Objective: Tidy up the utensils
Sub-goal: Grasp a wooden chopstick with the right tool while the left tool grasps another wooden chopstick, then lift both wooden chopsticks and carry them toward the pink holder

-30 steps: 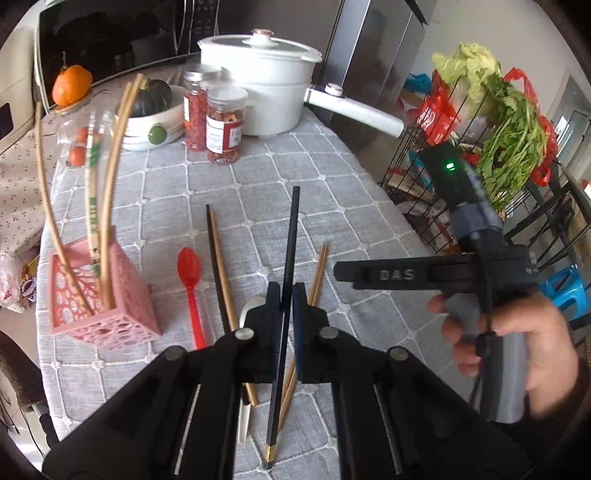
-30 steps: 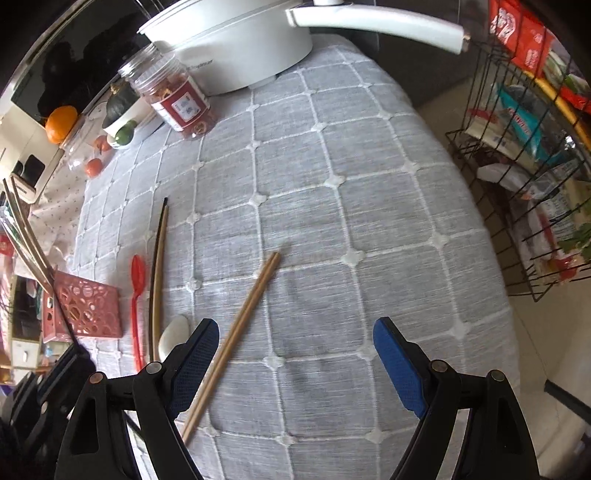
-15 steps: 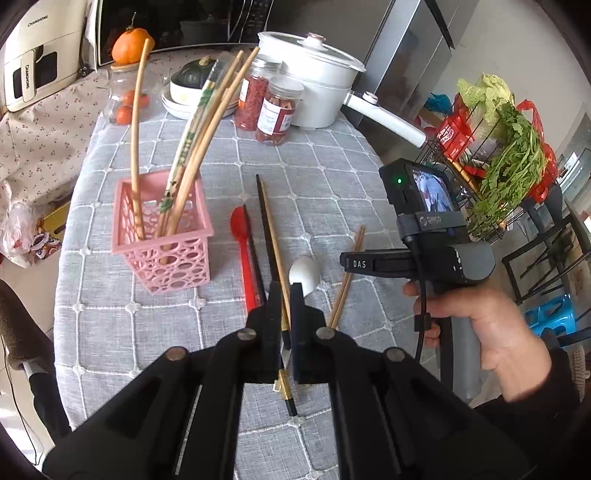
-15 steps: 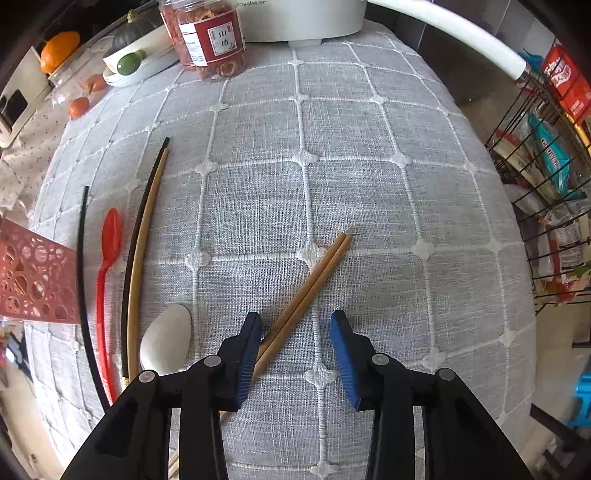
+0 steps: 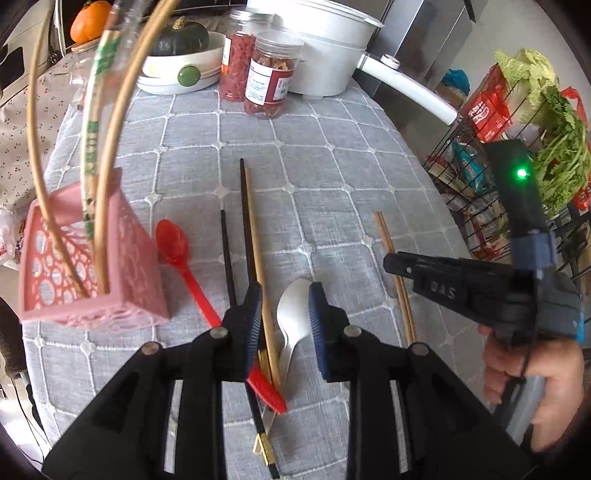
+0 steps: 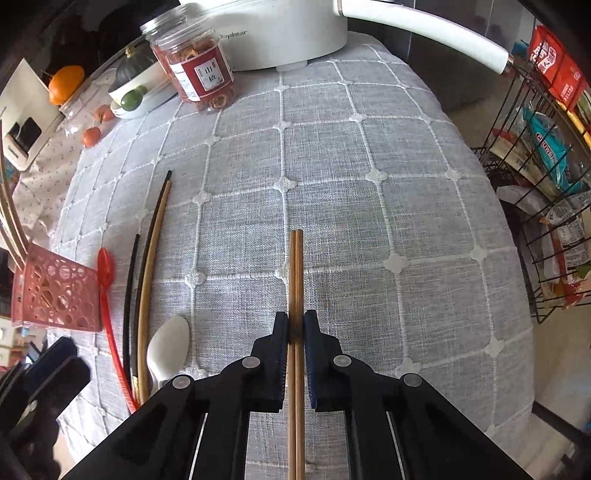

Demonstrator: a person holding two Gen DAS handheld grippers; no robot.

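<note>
A pink perforated holder (image 5: pixel 88 273) with several long chopsticks stands at the table's left; it also shows in the right wrist view (image 6: pixel 55 291). Beside it lie a red spoon (image 5: pixel 181 254), black chopsticks (image 5: pixel 236 240), a wooden chopstick (image 5: pixel 258 258) and a white spoon (image 5: pixel 295 314). My left gripper (image 5: pixel 284 325) is open and empty, low over the white spoon and wooden chopstick. My right gripper (image 6: pixel 295 332) is shut on a pair of brown wooden chopsticks (image 6: pixel 296 273) lying on the cloth.
A grey quilted tablecloth (image 6: pixel 369 206) covers the table. At the back stand a white pot with a long handle (image 6: pixel 288 33), two jars (image 5: pixel 269 77) and a bowl with a squash (image 5: pixel 177 55). A black wire rack (image 6: pixel 546 184) of groceries stands off the table's right edge.
My left gripper let go of the black chopstick, which now lies on the cloth, and opened. My right gripper closed on the pair of brown chopsticks.
</note>
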